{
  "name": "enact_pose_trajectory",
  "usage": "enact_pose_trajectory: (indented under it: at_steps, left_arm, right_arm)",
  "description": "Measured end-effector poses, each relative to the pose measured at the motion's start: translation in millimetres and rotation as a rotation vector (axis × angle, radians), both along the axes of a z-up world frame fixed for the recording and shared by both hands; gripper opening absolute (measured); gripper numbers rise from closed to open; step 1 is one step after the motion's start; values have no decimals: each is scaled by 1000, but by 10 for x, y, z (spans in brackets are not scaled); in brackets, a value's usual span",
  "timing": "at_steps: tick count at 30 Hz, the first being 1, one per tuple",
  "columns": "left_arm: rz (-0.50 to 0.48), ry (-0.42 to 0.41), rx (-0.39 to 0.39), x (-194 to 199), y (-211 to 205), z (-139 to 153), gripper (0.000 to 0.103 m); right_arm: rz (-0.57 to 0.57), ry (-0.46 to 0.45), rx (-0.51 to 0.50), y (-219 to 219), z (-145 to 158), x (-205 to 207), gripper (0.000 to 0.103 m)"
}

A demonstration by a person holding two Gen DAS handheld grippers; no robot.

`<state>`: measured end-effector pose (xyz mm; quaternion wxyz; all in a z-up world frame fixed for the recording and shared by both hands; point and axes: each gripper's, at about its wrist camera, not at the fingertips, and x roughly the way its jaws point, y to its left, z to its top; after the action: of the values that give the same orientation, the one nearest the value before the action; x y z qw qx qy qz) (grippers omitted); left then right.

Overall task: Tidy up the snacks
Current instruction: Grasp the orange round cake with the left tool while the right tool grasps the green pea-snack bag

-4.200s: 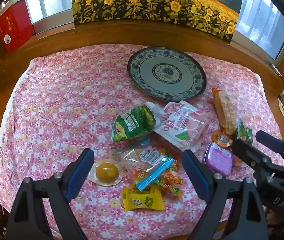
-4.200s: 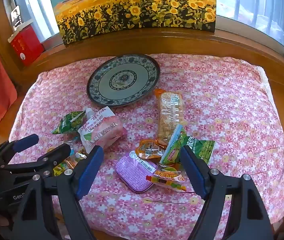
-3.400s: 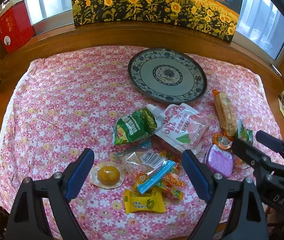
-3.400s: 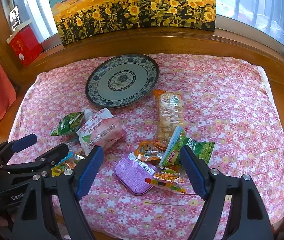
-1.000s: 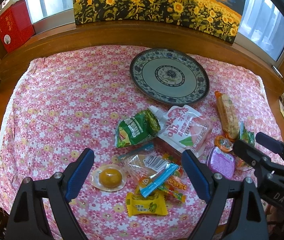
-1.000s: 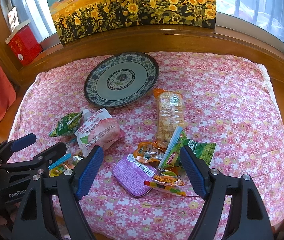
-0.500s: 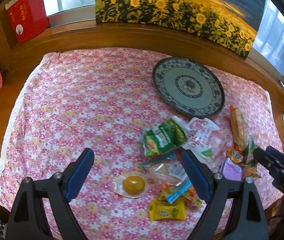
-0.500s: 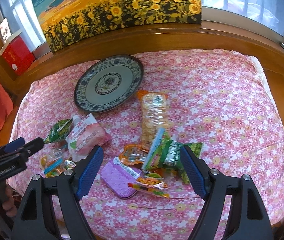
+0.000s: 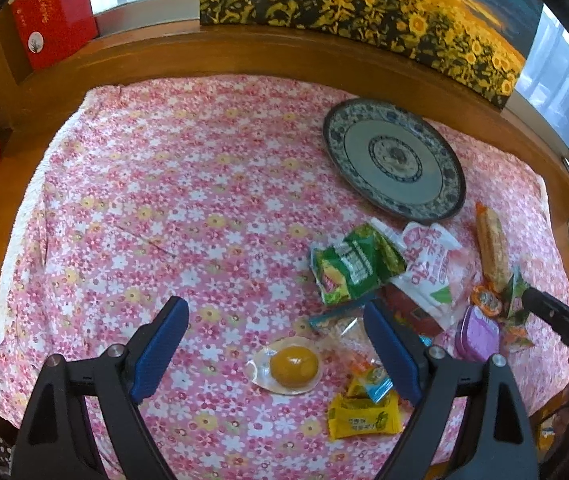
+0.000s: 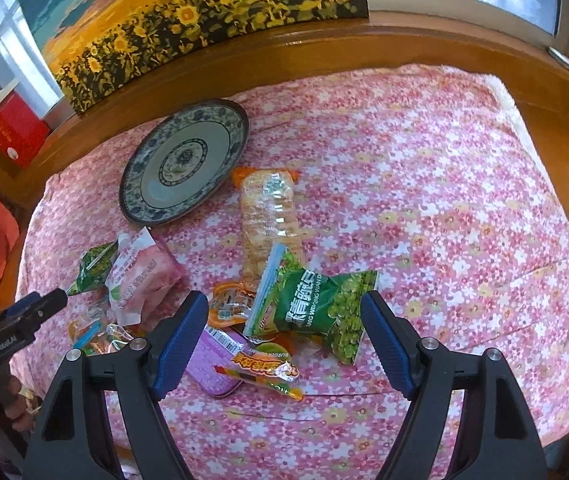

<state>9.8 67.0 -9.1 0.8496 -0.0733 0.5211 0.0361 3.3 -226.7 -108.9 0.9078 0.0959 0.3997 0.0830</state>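
- You've swung the left hand-held gripper (image 9: pixel 274 350) off to the left in the last half second; the snack pile now sits right of centre in its view, where a second ago it lay between the fingers.
- The right hand-held gripper (image 10: pixel 284 342) has tipped too, and the blue-and-white plate (image 10: pixel 184 160) now shows far left in its view.
- Both sets of jaws stand wide apart, holding nothing, so no snack is picked yet and the plate is bare.
- The snacks lie in a heap on the pink floral cloth (image 9: pixel 188 184), near right of it, just this side of the plate.
- Nearest your left fingers is the round yellow jelly cup (image 9: pixel 294 365), no long axis to speak of.
- Your right jaws frame the green pea packet (image 10: pixel 320 304); its long axis runs left to right across the view, leaning on the pile.
- The long cracker pack (image 10: pixel 270 216) points near to far, its orange far end just beside the plate rim.
- My guess: the pea packet is your easiest first grab.
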Motion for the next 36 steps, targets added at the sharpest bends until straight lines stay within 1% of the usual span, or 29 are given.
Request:
enact_pose_trajectory:
  at_steps: [4,6,8,11,13,16,18,20,21,24,26,27,30,36]
  left_arm:
    - [-2,18,21,-85,56,-63,93]
    - [5,30,19,-115,96,-92,92]
    - [21,41,3,-148,141,-129,83]
    - [33,58,-34,-183,191,-183,80]
    - [20,60,-64,-214,193,-200,77]
    - [-9,55,-72,-255,141,-208,75]
    - [-25,57,-70,-267,99,-228,72]
    - [-30,61,-66,-261,65,-253,67]
    - [-36,61,-64,-259,45,-263,67]
    - [-52,48,-47,-249,-6,-276,61]
    - [-75,44,-46,-242,-49,-282,49]
    - [-85,42,-46,-240,-75,-284,47]
    - [-109,33,-23,-255,-133,-294,45]
    - [-103,43,-44,-222,-105,-352,44]
  right_arm:
    - [4,13,12,-24,-44,16,81]
    - [1,23,23,-39,-67,35,81]
    - [1,34,37,-52,-93,60,80]
    - [6,53,48,-50,-127,94,79]
    - [7,59,44,-39,-143,109,79]
    - [9,61,40,-34,-150,121,78]
    - [4,64,36,-37,-154,124,73]
    - [4,71,37,-32,-163,150,72]
    - [3,73,40,-35,-170,154,72]
    - [5,76,43,-47,-185,155,72]
    - [4,77,45,-54,-192,150,72]
    - [3,78,48,-60,-197,146,72]
    - [-2,78,55,-85,-211,126,69]
    - [-27,83,73,-145,-253,123,67]
